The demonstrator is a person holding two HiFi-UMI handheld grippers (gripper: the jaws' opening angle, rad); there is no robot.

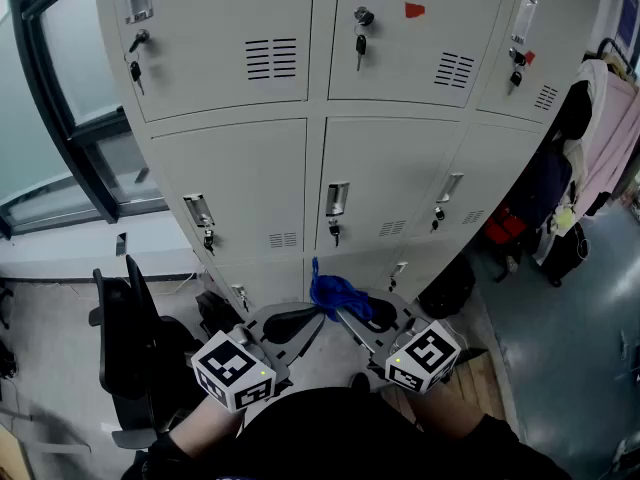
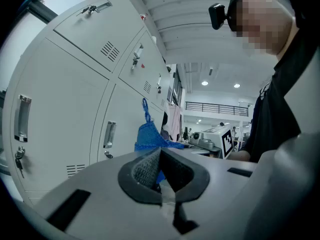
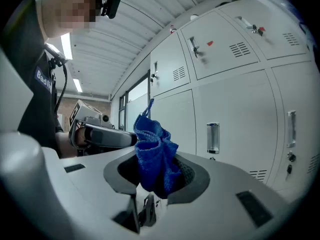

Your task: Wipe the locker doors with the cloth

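- Facing a bank of pale grey locker doors (image 1: 240, 188), the person holds both grippers low and close together in the head view, tips pointed at the bottom row.
- Right gripper (image 3: 157, 176): jaws closed most of the way on the blue cloth (image 3: 155, 159). The fabric is bunched between the two pads and stands up out of them in folds, with a thin loop at its top.
- Left gripper (image 2: 159, 151): jaws drawn together at the tips, leaving only a narrow gap. A strip of blue shows in that gap, and the rest of the cloth rises just beyond the tips, so it appears to pinch an edge of the same cloth.
- Cloth position: between the two gripper tips, in front of the lower doors. Whether it touches a door cannot be told.
- Marker cubes: left marker cube (image 1: 233, 370) and right marker cube (image 1: 425, 356) sit nearest the person, who wears a dark top.
- Doors: each has a metal handle, a vent slot panel and a lock. Keys (image 1: 360, 43) hang from several locks, and a small red sticker (image 1: 414, 9) is on an upper door.
- Surroundings: a black chair (image 1: 130, 338) stands left of the lockers under a window (image 1: 60, 68). Hanging garments (image 1: 600, 138) are at the right end.
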